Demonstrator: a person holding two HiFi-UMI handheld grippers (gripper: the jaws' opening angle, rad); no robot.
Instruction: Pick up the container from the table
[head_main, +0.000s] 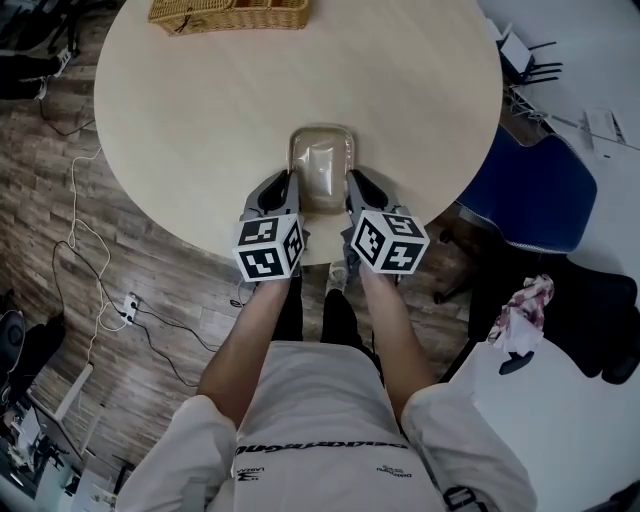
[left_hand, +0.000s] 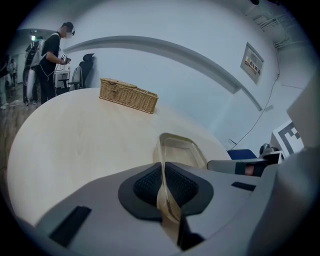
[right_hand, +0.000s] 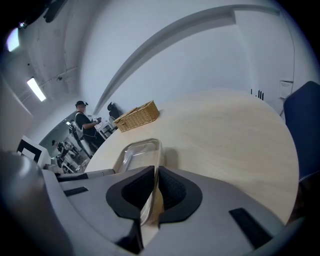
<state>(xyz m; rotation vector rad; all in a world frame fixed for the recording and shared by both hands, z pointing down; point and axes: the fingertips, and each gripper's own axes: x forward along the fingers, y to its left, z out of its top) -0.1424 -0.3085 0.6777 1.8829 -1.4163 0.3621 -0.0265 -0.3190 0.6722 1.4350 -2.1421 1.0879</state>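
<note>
Item: clear shallow plastic container (head_main: 321, 168), rectangular with rounded corners, positioned at the near edge of a round pale wooden counter (head_main: 200, 110), long axis running away from the person. Whether its base touches the counter cannot be told. Left claw (head_main: 280, 192): closed on the container's left wall, near corner. In the left gripper view the thin transparent rim (left_hand: 181, 150) runs between the two dark ribbed pads (left_hand: 148, 186) of the claw (left_hand: 164, 172), one jaw inside the wall and one outside. Right claw (head_main: 356, 190): closed on the opposite, right wall, likewise at the near end. The right gripper view shows the rim (right_hand: 134, 152) pinched between that claw's pads (right_hand: 172, 192), claw centre at (right_hand: 154, 181). The two claws stand parallel, one on each side, with the container's body between them and extending ahead of them. Other contents: wicker basket (head_main: 230, 12) at the far edge of the counter, well apart from the container; blue chair (head_main: 540, 190) beside the counter on the right; wood-plank floor (head_main: 60, 200) with loose cables on the left; a person (left_hand: 50, 55) standing in the background.
</note>
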